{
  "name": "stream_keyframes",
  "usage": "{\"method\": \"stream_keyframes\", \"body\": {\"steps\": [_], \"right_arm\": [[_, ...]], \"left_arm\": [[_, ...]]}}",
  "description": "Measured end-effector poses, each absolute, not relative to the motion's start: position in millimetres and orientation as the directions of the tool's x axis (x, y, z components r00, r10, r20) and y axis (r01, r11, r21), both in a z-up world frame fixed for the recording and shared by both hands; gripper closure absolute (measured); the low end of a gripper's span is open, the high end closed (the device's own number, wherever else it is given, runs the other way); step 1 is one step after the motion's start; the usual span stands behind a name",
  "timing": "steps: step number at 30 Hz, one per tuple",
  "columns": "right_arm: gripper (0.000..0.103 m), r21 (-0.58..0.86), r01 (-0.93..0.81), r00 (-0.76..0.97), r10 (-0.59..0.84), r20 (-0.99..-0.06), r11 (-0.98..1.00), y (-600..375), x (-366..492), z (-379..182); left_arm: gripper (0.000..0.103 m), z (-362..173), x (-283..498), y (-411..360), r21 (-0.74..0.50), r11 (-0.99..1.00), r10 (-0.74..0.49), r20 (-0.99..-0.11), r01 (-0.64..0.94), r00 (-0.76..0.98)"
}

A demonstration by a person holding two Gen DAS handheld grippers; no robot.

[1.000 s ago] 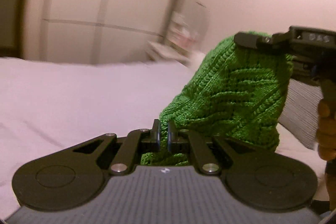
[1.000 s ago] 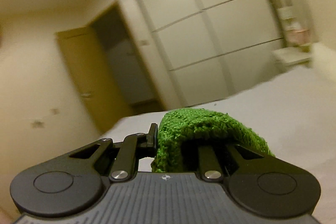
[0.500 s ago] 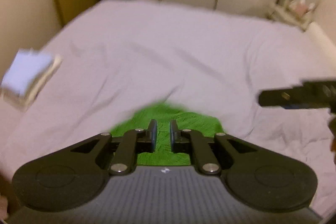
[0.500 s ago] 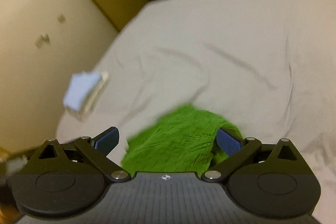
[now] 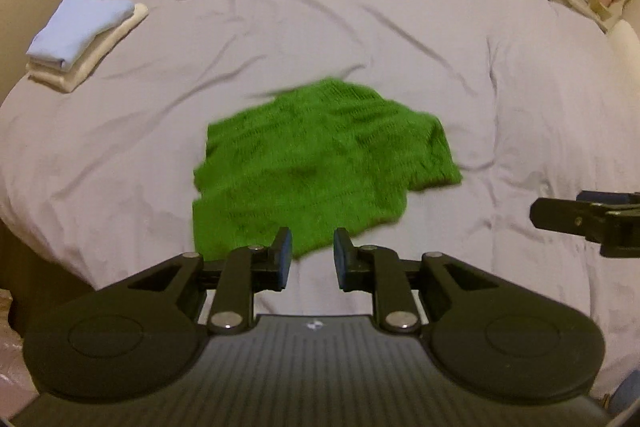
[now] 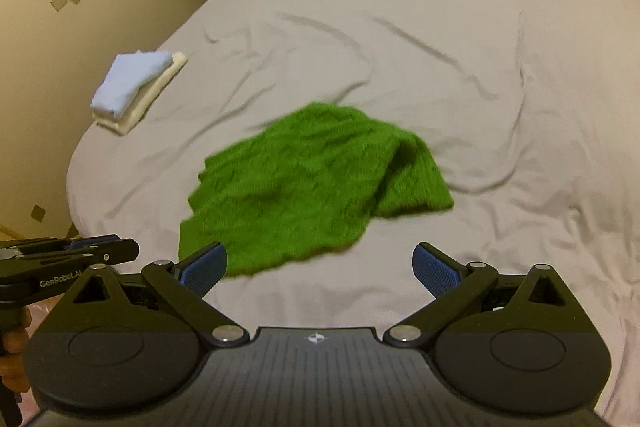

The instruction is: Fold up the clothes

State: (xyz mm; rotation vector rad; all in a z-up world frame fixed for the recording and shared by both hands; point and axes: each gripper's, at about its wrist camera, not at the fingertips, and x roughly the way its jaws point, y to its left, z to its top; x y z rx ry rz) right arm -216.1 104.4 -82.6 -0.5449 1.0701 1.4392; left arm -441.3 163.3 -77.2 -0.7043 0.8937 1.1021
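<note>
- The green knitted garment (image 5: 320, 163) lies loose and rumpled on the pale bed sheet (image 5: 360, 27), roughly in the middle of the bed. It looks blurred in both wrist views, so its stitch pattern and exact outline are hard to read.
- One side of the garment is bunched into a thicker fold (image 6: 416, 175); the rest spreads flatter across the sheet.
- Your left gripper (image 5: 311, 259) hangs above the near edge of the green knitted garment. Its jaws are only a narrow way apart and are opening. Nothing is pinched between them; the cloth seen in the gap lies on the bed below, not in the grip.
- Your right gripper (image 6: 320, 269) is also over the near edge of the garment, with its blue-padded jaws spread wide. Nothing is held; only bare sheet and the garment's hem show between the pads (image 6: 434, 271).
- Each gripper shows in the other's view, at the side of the garment: the right one juts in at the right margin of the left wrist view, and the left one at the left margin of the right wrist view, with your fingers (image 6: 12, 339) wrapped round its handle.
- A small stack of folded clothes (image 5: 80, 39), a light blue piece on top of cream ones, sits well apart from the green garment, near the far left corner of the bed.
- The sheet around the garment is creased in long wrinkles.
</note>
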Motion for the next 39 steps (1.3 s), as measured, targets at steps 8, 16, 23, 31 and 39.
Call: {"method": "stream_keyframes", "body": {"steps": [8,16,23,31,39], "right_arm": [[0.001,0.289,-0.951,-0.192,0.525,-0.829,0.108,54,-229,-86],[0.001,0.280,-0.957,-0.198,0.527,-0.826,0.078,13,-244,-82],[0.000,0.274,-0.961,-0.206,0.567,-0.797,0.036,-2,-253,-66],[0.000,0.259,-0.965,-0.190,0.583,-0.790,0.037,5,-260,-59],[0.000,0.258,-0.962,-0.164,0.568,-0.806,0.087,48,-277,-72]], "left_arm": [[0.070,-65,-444,96,-0.002,0.309,0.468,-0.870,-0.951,0.154],[0.065,-50,-461,45,0.007,0.276,0.507,-0.851,-0.961,0.139],[0.061,-39,-467,26,0.019,0.266,0.537,-0.833,-0.964,0.131],[0.058,-43,-474,35,0.007,0.277,0.541,-0.828,-0.961,0.150],[0.058,-58,-500,88,0.014,0.317,0.517,-0.841,-0.948,0.160]]}}
